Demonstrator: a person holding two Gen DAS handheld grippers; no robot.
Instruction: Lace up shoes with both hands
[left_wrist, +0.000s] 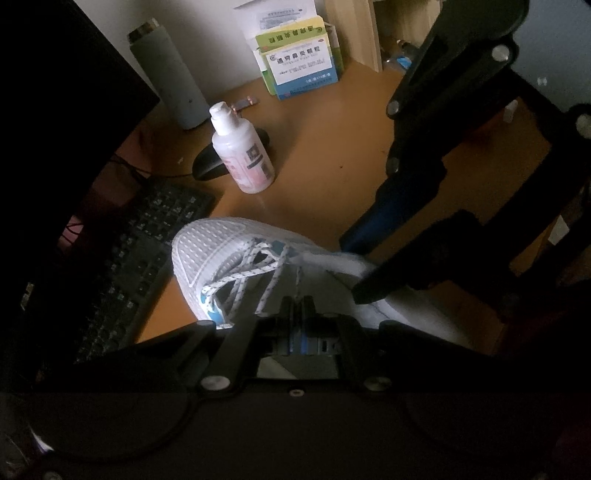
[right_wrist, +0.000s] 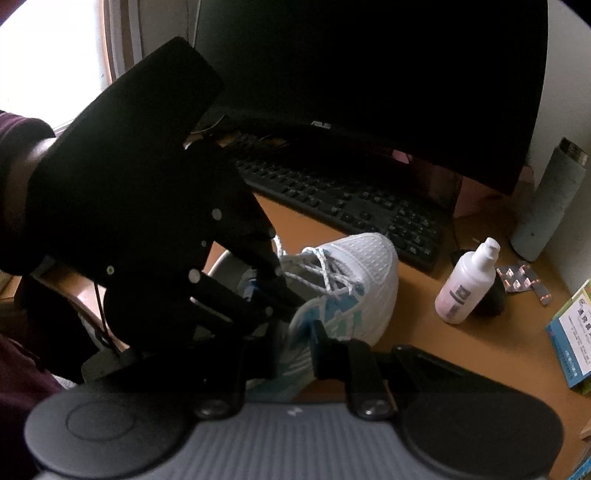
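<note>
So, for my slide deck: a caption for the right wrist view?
White shoe on a desk before a keyboard, both grippers at its laces.

- White mesh shoe (left_wrist: 207, 254) with blue side panels, resting on the orange-brown desk (left_wrist: 325, 147), toe toward 11 o'clock in the left wrist view, toward 1 o'clock in the right wrist view (right_wrist: 354, 280).
- Tilted, heel end hidden behind dark gripper parts in both views.
- White lace (left_wrist: 255, 269) flecked with blue, crossing loosely over the tongue, strands slack and uneven, not tied.
- One strand running toward 6 o'clock in the left wrist view, its end hidden; in the right wrist view a loop (right_wrist: 280, 247) rising at 10 o'clock of the toe.
</note>
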